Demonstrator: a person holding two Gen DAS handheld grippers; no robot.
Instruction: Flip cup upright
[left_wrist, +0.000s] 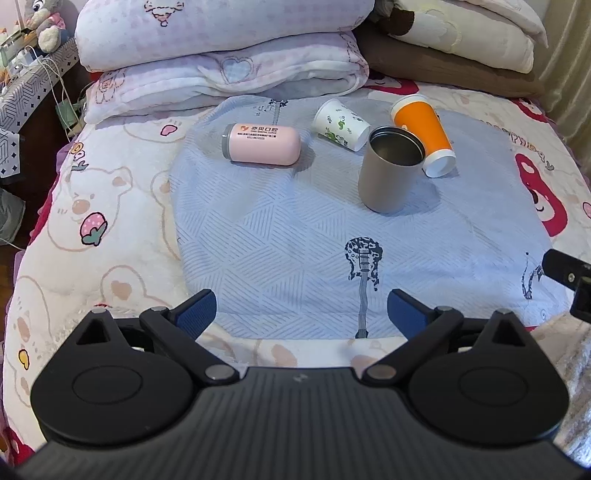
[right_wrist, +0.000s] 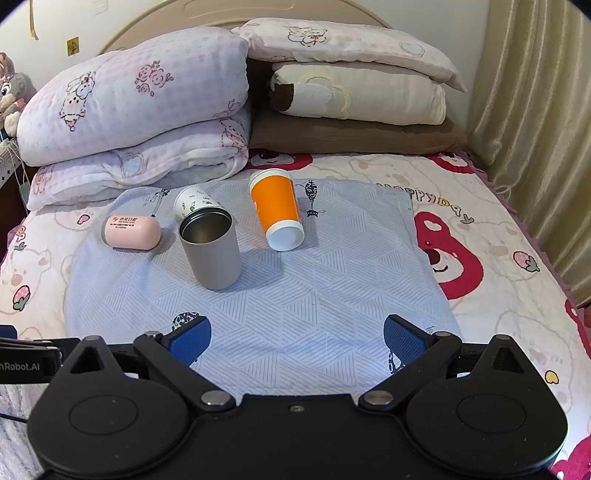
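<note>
On a pale blue cloth a grey metal cup stands upright, mouth up. An orange paper cup lies on its side, white base toward me. A white paper cup with green print lies on its side behind the metal cup. A pink cup lies on its side at the left. My left gripper and right gripper are both open and empty, near the cloth's front edge, well short of the cups.
Folded quilts and stacked pillows lie behind the cloth. A curtain hangs at the right. A bedside stand with cables is at the left. The cloth lies on a bed with a printed bear sheet.
</note>
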